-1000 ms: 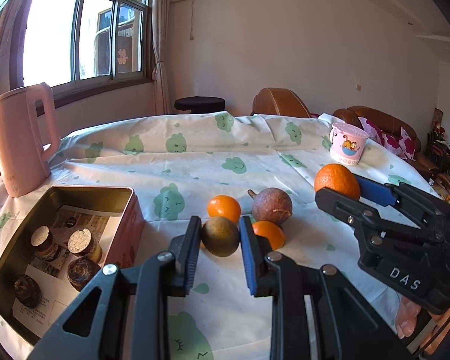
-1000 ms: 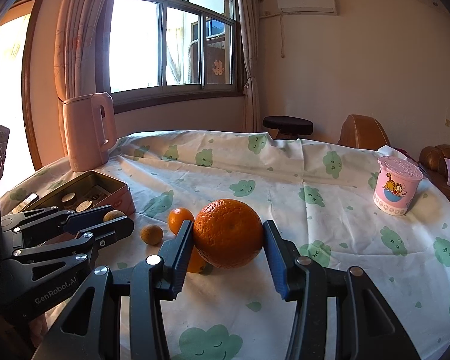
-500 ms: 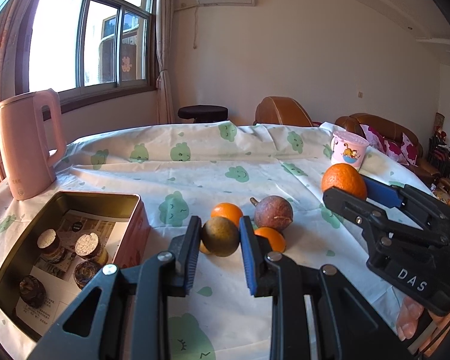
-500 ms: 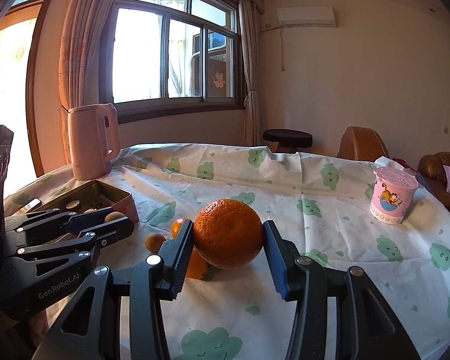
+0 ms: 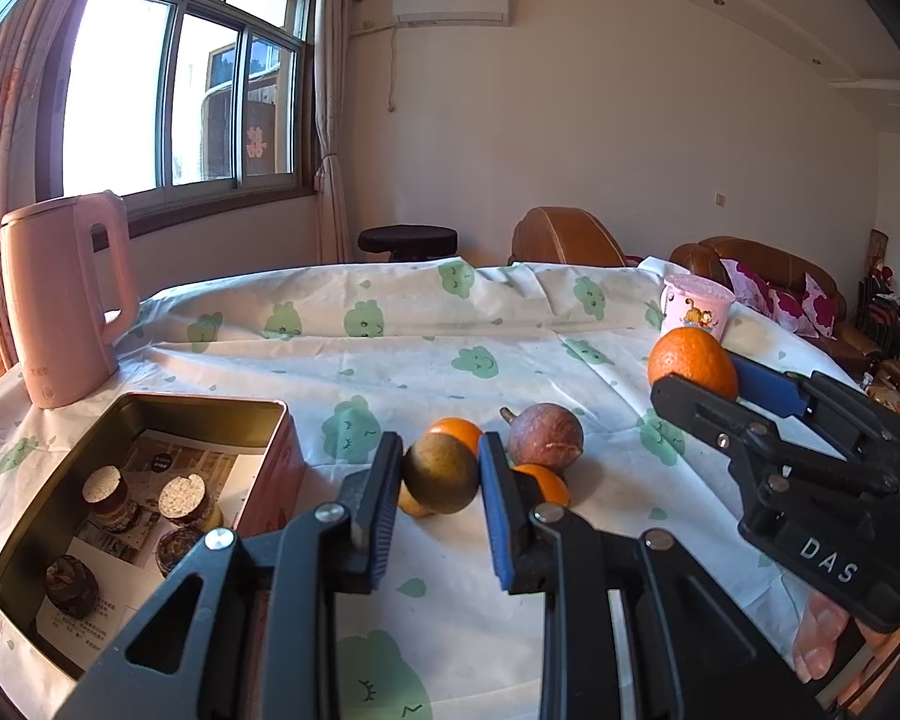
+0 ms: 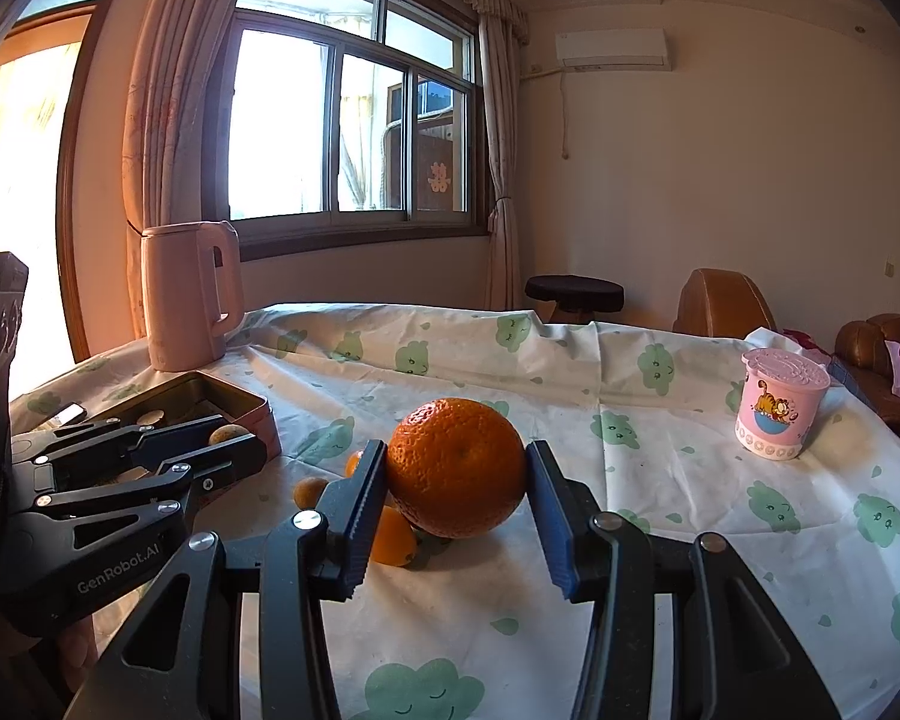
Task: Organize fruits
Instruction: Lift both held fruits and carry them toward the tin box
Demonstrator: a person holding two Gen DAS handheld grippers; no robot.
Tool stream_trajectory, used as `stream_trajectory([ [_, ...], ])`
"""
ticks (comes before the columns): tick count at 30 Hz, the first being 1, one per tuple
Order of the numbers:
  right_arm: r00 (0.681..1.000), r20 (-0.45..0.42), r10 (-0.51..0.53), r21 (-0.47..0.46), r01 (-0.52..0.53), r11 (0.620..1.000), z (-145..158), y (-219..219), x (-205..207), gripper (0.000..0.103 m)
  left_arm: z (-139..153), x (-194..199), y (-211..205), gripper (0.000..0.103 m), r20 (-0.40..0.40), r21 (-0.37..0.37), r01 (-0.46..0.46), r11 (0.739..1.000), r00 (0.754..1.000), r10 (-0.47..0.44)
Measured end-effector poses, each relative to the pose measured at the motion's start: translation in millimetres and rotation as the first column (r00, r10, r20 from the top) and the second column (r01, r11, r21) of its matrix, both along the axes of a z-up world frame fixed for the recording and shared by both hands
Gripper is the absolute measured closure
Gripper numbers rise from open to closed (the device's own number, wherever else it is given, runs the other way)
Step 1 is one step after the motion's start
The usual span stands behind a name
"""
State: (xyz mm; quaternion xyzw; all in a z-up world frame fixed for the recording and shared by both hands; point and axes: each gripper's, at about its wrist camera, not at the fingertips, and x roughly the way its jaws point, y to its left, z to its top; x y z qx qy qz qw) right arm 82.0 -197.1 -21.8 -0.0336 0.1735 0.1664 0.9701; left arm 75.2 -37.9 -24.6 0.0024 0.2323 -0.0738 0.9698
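My left gripper (image 5: 440, 468) is shut on a brown-green round fruit (image 5: 440, 473) and holds it above the cloth. My right gripper (image 6: 457, 477) is shut on a large orange (image 6: 456, 474), lifted off the table; it also shows in the left wrist view (image 5: 692, 367). On the cloth lie a purple passion fruit (image 5: 545, 435), two small oranges (image 5: 453, 427) (image 5: 543, 481) and a small yellowish fruit (image 5: 412, 506). An open tin box (image 5: 150, 420) stands at the left, with several round cork-topped items inside.
A pink kettle (image 5: 60, 300) stands at the back left of the table. A pink cartoon cup (image 6: 780, 402) stands at the right. The tablecloth (image 5: 390, 348) has green cloud prints. Brown sofas and a dark stool stand behind the table.
Both grippers have risen with their fruits, so the table and the fruits on it sit lower in both views. Neither grip has changed.
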Motion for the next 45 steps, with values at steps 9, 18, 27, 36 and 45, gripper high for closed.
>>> stream_trajectory([
  [9,1.0,0.03,-0.002,0.007,0.002,1.0,2.2,-1.5,-5.2,0.055,1.4,-2.6,0.7,0.076,0.02,0.001,-0.006,1.0,1.0,0.006],
  [18,0.999,0.049,-0.002,0.016,0.001,1.0,3.4,-2.4,-9.7,0.055,3.4,-7.6,0.6,0.076,0.047,0.006,-0.017,1.0,0.999,0.016],
  [27,0.998,0.059,0.002,0.015,-0.003,1.0,3.4,-2.5,-11.9,0.055,4.8,-12.3,-0.2,0.075,0.077,0.016,-0.028,0.999,0.997,0.026],
  [36,0.998,0.063,0.008,-0.007,-0.007,1.0,4.1,1.8,-13.5,0.055,5.9,-17.1,4.1,0.075,0.083,0.011,-0.039,0.999,0.996,0.037],
  [45,0.997,0.046,0.062,-0.033,-0.06,0.998,4.4,27.8,-8.8,0.055,6.5,-19.0,35.8,0.076,0.072,-0.005,-0.098,0.995,0.993,0.098],
])
